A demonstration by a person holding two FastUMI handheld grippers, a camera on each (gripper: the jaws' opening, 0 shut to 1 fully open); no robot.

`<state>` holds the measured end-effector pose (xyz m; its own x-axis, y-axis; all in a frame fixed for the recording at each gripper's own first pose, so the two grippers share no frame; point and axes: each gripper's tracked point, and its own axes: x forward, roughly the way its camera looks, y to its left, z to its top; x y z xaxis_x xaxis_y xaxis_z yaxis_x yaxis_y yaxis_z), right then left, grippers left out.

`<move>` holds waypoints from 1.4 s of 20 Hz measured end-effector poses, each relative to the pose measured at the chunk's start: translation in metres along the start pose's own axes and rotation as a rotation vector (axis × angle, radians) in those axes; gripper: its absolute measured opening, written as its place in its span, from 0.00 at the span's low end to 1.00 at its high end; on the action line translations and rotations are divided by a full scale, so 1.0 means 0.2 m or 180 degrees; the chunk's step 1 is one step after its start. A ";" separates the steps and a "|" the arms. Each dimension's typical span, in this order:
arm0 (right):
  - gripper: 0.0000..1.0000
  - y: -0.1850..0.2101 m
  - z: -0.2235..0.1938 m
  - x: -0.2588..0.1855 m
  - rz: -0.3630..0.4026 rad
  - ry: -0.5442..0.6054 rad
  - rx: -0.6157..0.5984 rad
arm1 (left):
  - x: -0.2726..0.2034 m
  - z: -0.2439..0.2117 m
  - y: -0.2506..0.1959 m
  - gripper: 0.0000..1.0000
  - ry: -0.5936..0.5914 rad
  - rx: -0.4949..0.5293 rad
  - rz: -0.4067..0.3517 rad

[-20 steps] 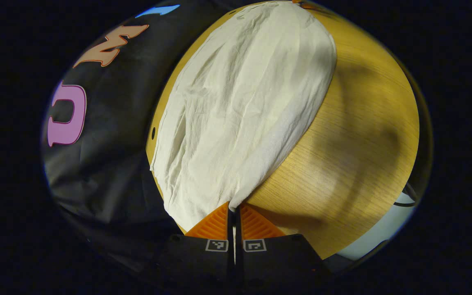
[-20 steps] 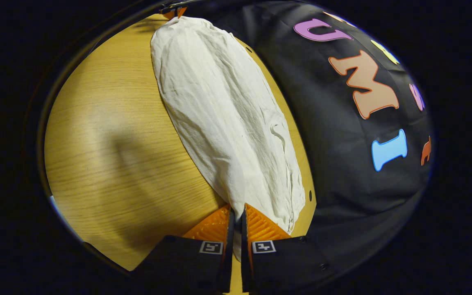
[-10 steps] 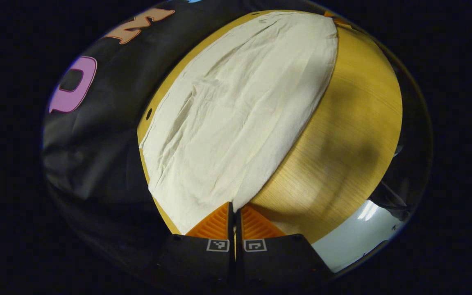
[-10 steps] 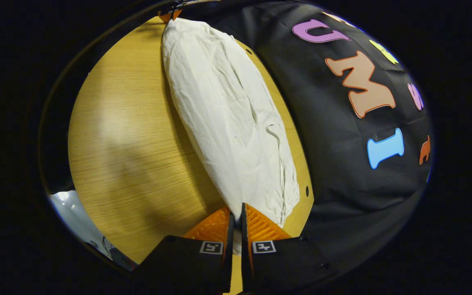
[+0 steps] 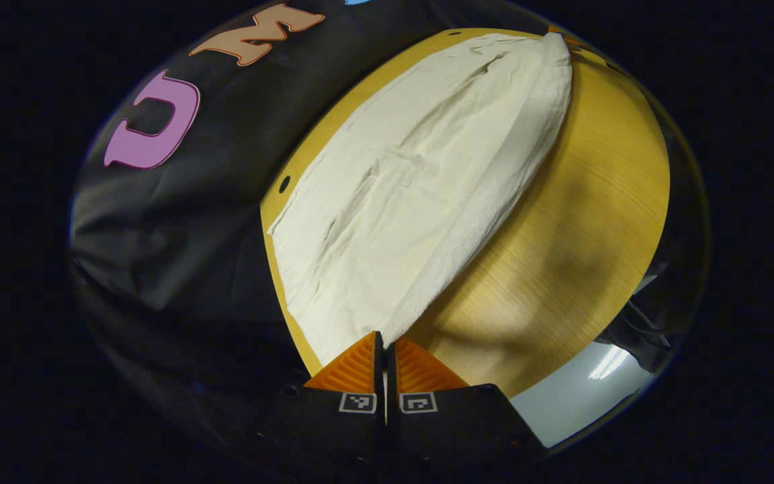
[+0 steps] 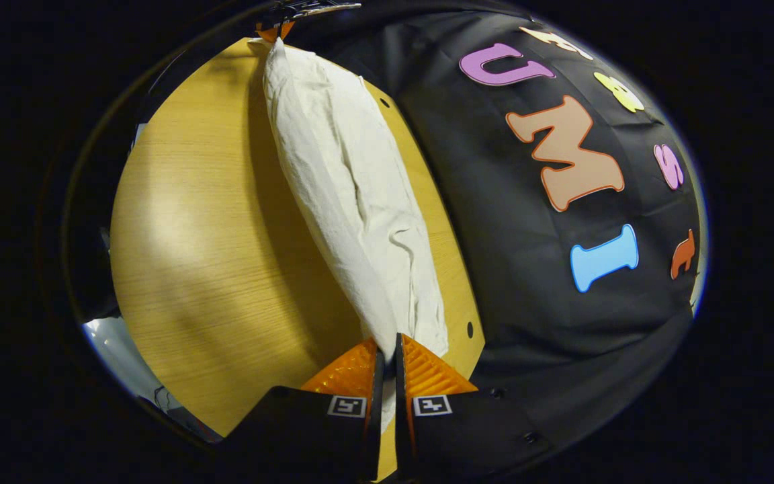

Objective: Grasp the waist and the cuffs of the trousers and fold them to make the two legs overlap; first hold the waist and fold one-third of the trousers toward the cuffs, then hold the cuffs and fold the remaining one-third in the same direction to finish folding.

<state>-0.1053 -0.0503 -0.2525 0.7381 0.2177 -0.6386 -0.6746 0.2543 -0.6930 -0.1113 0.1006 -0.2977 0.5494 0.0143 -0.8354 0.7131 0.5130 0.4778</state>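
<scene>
Trousers (image 5: 420, 202), pale and creased, lie stretched along the far side of the wooden counter (image 5: 582, 222), next to the black cloth wall. The left gripper (image 5: 385, 346) is pressed together on one end of the fabric at 6 o'clock in the left gripper view, with the cloth running up toward 1 o'clock. The right gripper (image 6: 385, 348) pinches the other end likewise; there the trousers (image 6: 353, 195) run toward 11 o'clock over the counter (image 6: 192, 235), where the far gripper shows at the counter's edge.
</scene>
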 end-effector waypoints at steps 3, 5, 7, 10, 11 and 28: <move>0.11 -0.11 0.05 0.03 -0.0104 -0.0143 -0.0041 | -0.03 0.08 0.13 0.00 -0.0024 -0.0036 0.0200; 0.11 -0.18 0.08 0.07 -0.0149 -0.0246 -0.0055 | -0.05 0.13 0.21 0.00 -0.0021 -0.0087 0.0321; 0.11 -0.26 0.11 0.11 -0.0183 -0.0355 -0.0068 | -0.06 0.18 0.30 0.00 -0.0042 -0.0124 0.0450; 0.11 -0.38 0.15 0.19 -0.0224 -0.0457 -0.0101 | -0.05 0.30 0.43 0.00 -0.0083 -0.0097 0.0597; 0.11 -0.41 0.15 0.23 -0.0252 -0.0455 -0.0107 | -0.05 0.34 0.47 0.00 -0.0125 -0.0091 0.0620; 0.11 -0.70 0.26 0.92 -0.0207 -0.0057 -0.0151 | 0.55 0.82 1.00 0.00 -0.0633 -0.0182 0.0586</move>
<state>0.1259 0.0028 -0.2549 0.7802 0.2191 -0.5859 -0.6247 0.2236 -0.7482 0.1627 0.0647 -0.2488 0.7463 -0.0541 -0.6635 0.5707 0.5649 0.5959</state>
